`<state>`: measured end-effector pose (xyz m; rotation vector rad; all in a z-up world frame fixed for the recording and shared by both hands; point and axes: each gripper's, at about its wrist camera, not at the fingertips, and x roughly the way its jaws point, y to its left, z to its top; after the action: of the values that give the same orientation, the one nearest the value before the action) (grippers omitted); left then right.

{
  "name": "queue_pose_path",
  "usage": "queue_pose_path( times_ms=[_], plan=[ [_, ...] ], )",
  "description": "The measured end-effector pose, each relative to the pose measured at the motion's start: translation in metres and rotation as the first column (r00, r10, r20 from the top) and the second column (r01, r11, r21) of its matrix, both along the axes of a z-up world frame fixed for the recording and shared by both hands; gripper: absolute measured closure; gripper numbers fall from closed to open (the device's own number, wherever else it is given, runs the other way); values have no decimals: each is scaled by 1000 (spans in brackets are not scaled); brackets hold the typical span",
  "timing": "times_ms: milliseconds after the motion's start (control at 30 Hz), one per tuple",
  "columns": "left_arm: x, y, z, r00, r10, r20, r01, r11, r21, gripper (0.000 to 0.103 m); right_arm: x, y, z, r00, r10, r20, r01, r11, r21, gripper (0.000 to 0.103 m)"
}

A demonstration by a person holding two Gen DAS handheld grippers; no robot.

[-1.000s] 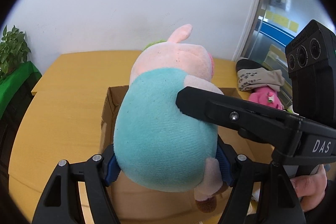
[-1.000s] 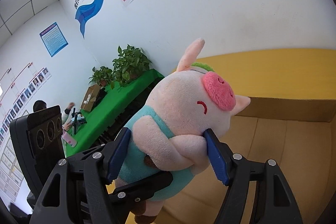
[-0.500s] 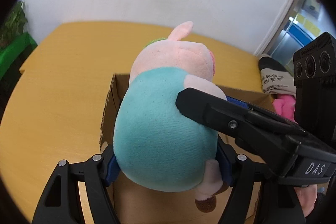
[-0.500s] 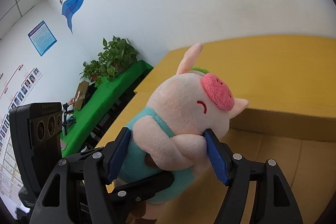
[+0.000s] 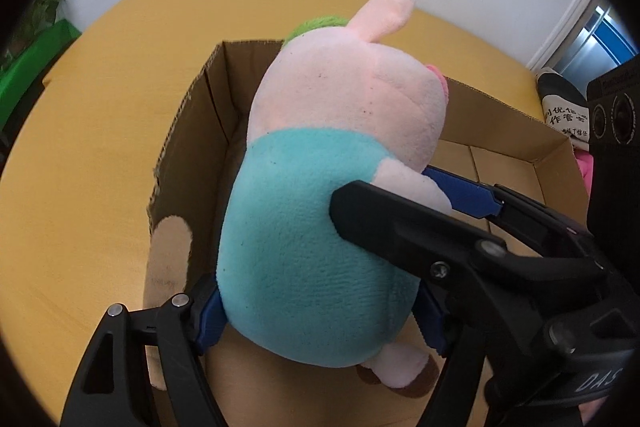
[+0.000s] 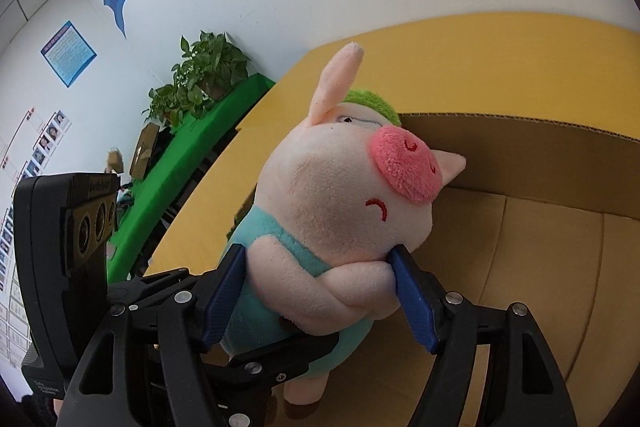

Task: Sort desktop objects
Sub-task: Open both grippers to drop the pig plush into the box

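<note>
A: Now that the pig [image 5: 320,227] sits lower over the box [image 5: 520,143] than a second ago, what holds it?

B: Both grippers: left [image 5: 316,319] jaws, just eased wider, grip its body; right [image 6: 316,295] jaws clamp its arm. Next comes release, probably.

The plush pig [image 5: 316,227] hangs over the open cardboard box [image 5: 188,131], which stands on the table [image 5: 80,155]. The left gripper [image 5: 320,319] clasps the pig's lower body from either side; the right gripper [image 6: 316,291] comes in from the pig's right — its pads at the arms and chin. Beyond the box's far right corner lies a folded cloth item [image 5: 560,107]. Left of the table stand potted plants [image 6: 200,75] on a lower bench.
</note>
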<state>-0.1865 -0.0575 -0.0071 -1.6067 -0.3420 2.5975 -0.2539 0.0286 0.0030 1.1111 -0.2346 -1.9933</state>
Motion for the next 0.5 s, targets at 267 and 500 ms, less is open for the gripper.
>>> queue_pose_path(
  times_ms=[267, 500],
  plan=[
    [18, -14, 12, 1000, 17, 13, -17, 1000, -5, 21, -2, 0, -3, 997, -9, 75, 11, 999, -31, 17],
    [95, -23, 103, 962, 32, -273, -68, 990, -124, 17, 70, 40, 88, 987, -16, -158, 2, 996, -86, 0]
  ],
)
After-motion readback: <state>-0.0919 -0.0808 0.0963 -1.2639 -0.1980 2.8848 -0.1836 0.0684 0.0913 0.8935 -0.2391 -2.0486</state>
